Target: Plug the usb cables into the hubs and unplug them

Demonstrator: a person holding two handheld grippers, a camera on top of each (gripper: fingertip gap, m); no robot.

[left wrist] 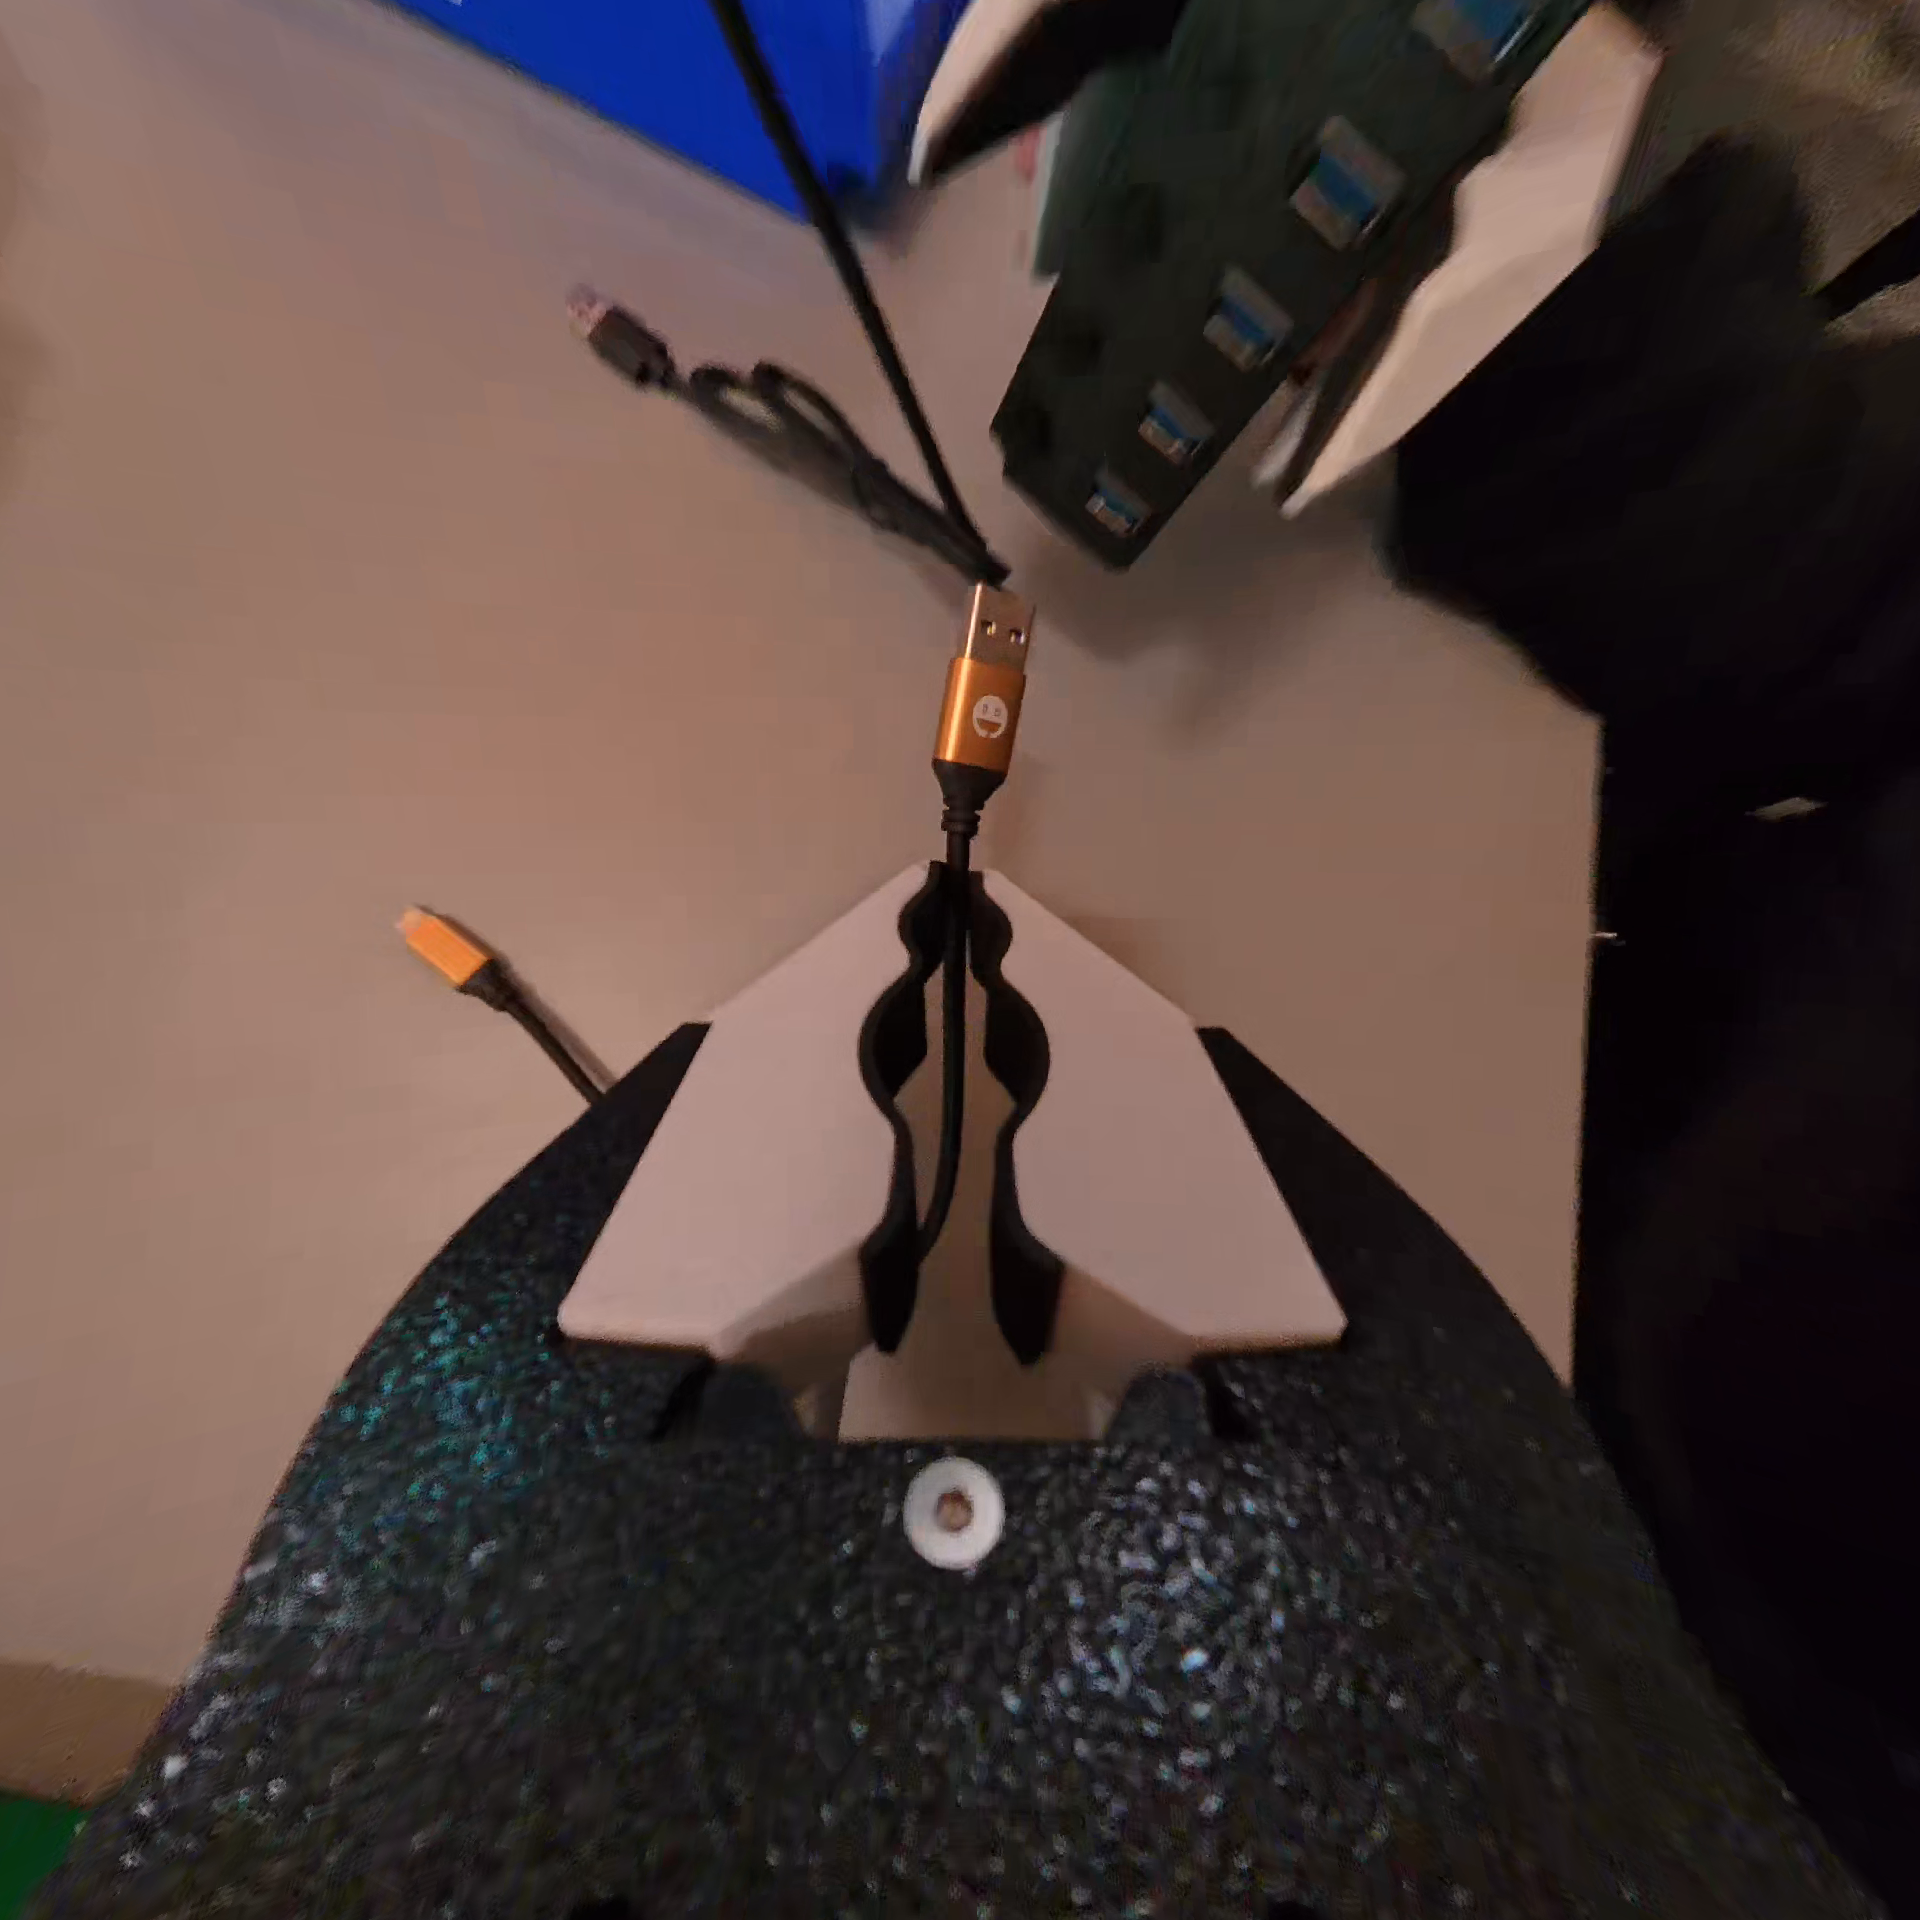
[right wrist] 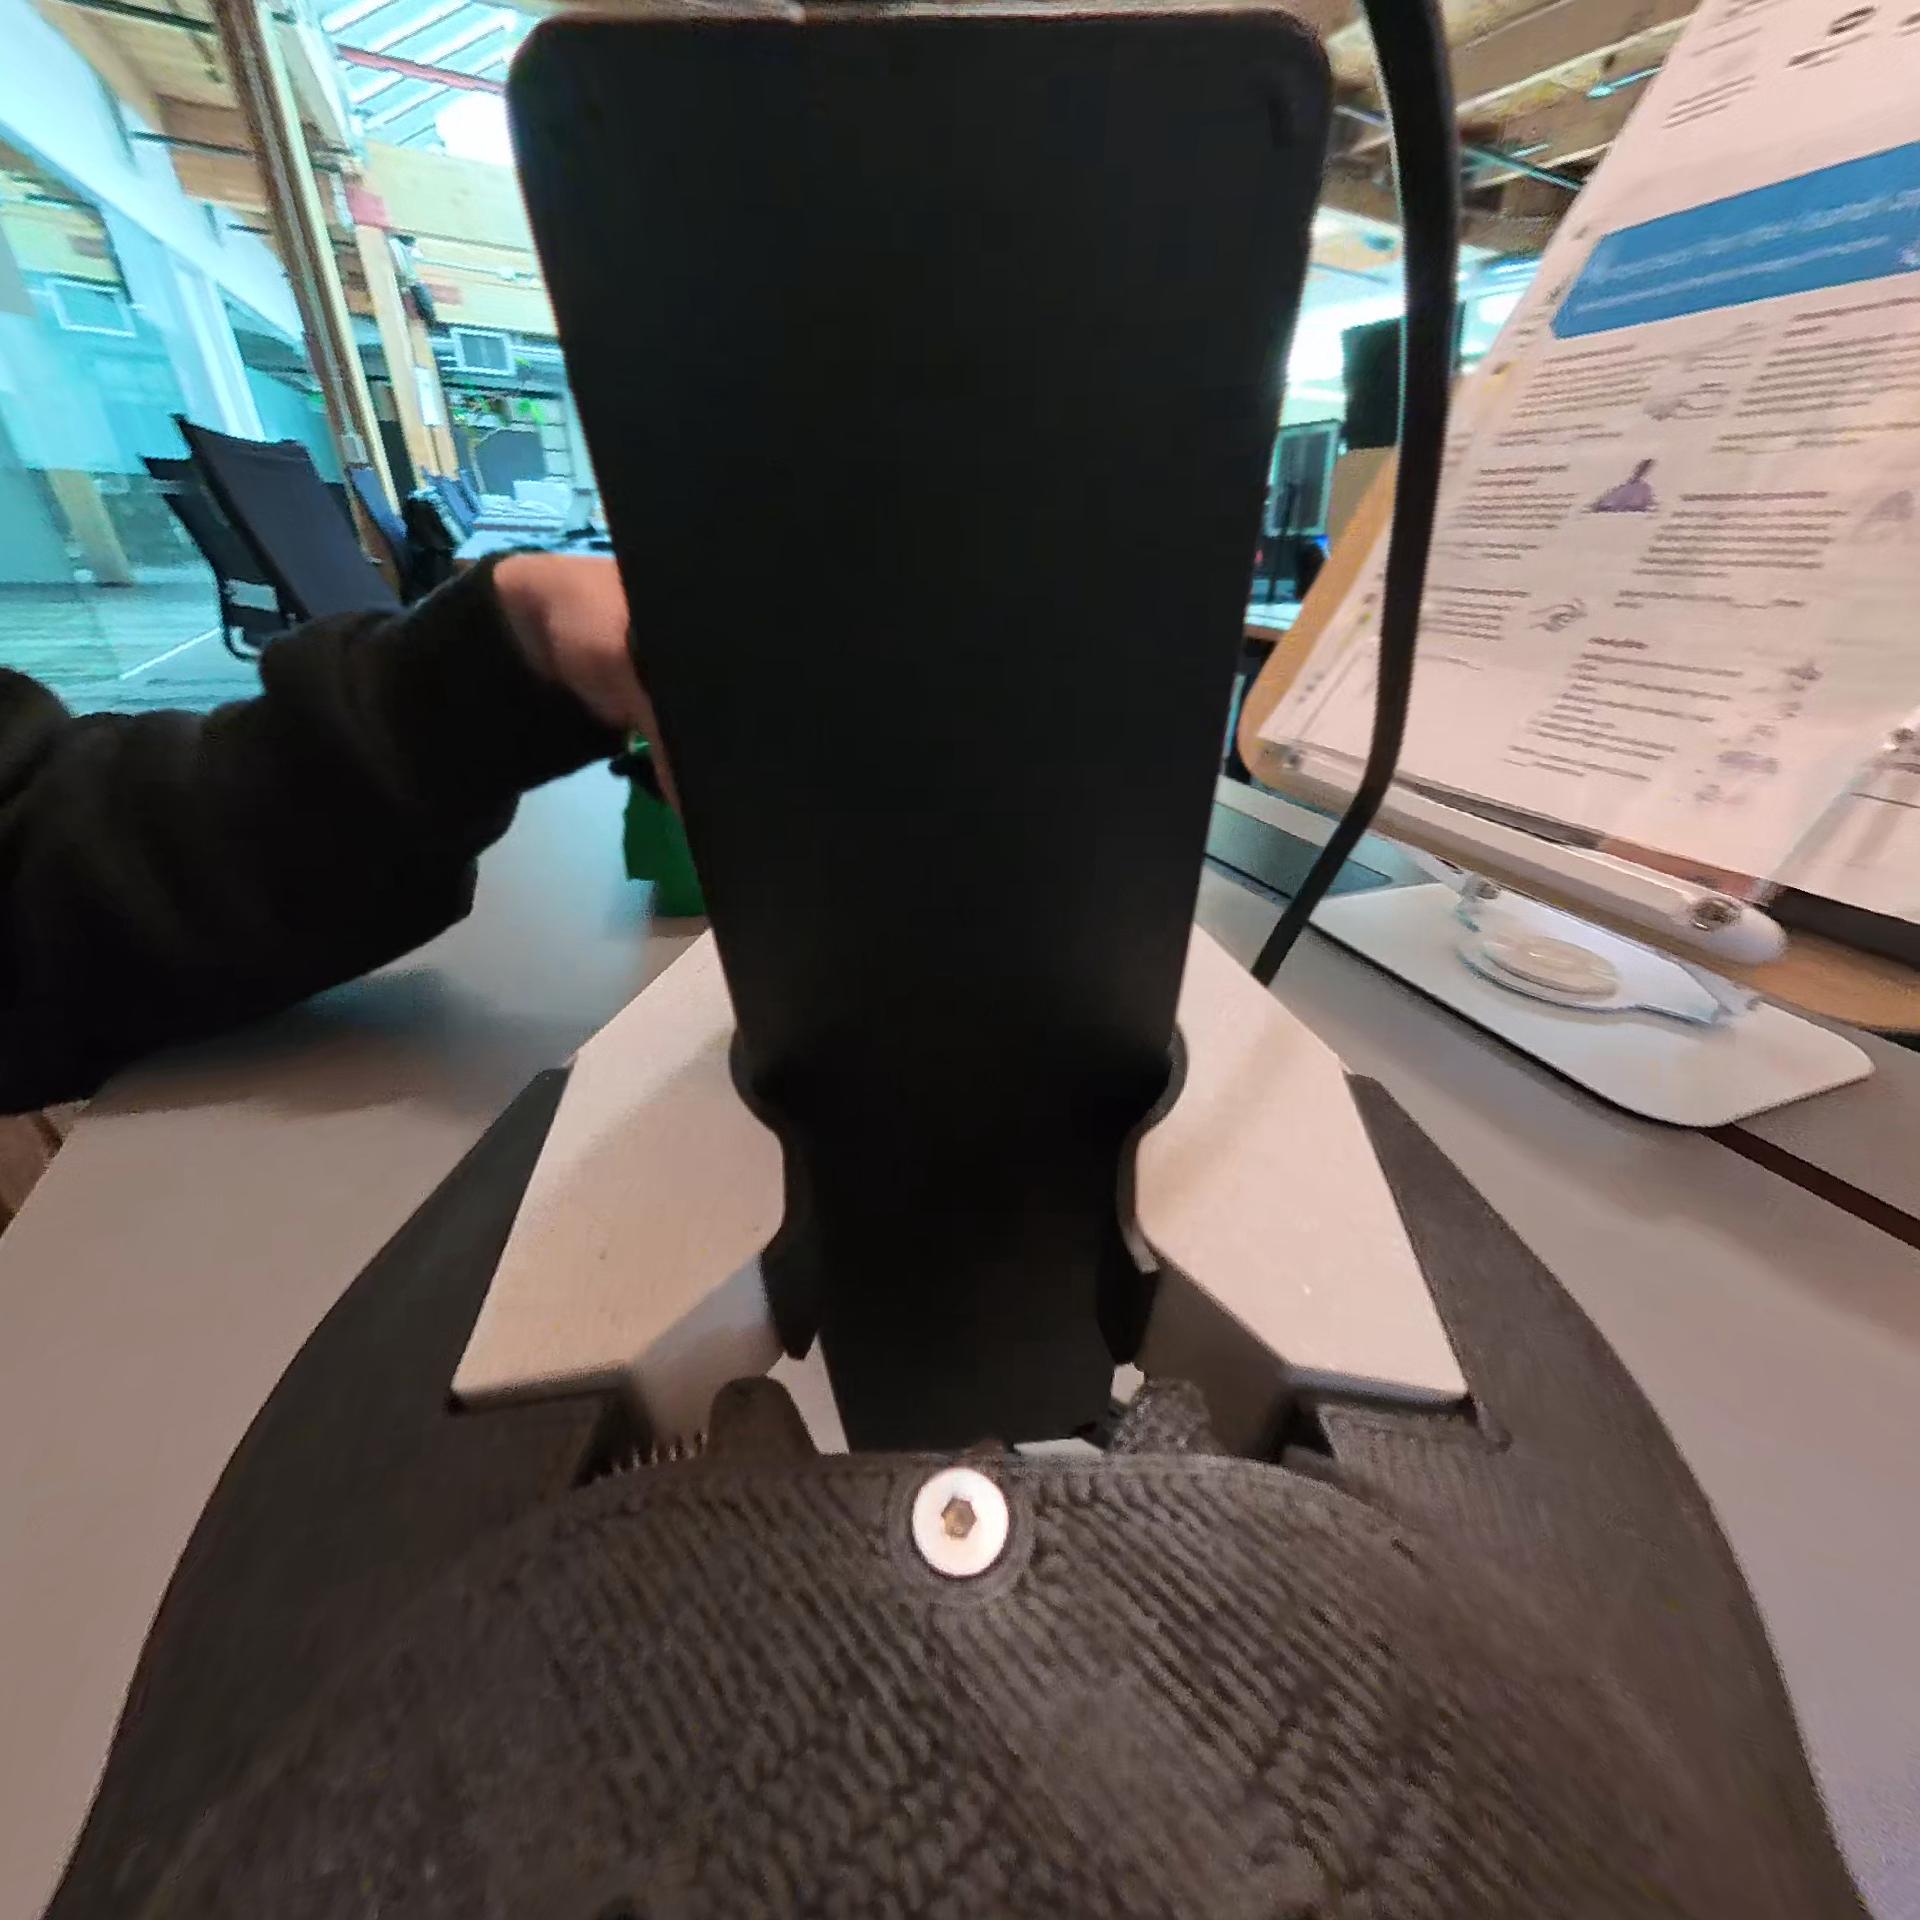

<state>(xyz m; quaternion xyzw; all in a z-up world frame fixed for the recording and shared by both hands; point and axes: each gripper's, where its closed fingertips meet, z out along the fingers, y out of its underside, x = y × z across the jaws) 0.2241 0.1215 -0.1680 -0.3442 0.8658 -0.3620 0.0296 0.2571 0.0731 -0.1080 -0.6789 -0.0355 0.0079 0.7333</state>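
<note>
The left gripper has its fingers pressed narrow around the thin black cord of a usb cable, which runs up through the gap between them. Just past the fingertips the cable's orange-sleeved plug stands out with its metal end pointing away, over a pale table. Beyond the plug and to the right of the fingers, tilted and apart from the plug tip, is a dark hub with a row of blue ports along one face, held between the white fingers of the right gripper. To the left of the fingers a small orange plug of the same kind lies on the table, and farther ahead on the left a black cable lies in a loose bundle. In the right wrist view the right gripper holds the hub upright between its fingers, its plain black back filling the middle. Left of those fingers, a hand in a dark sleeve reaches in behind the hub; to the right a printed sheet on a stand leans.
</note>
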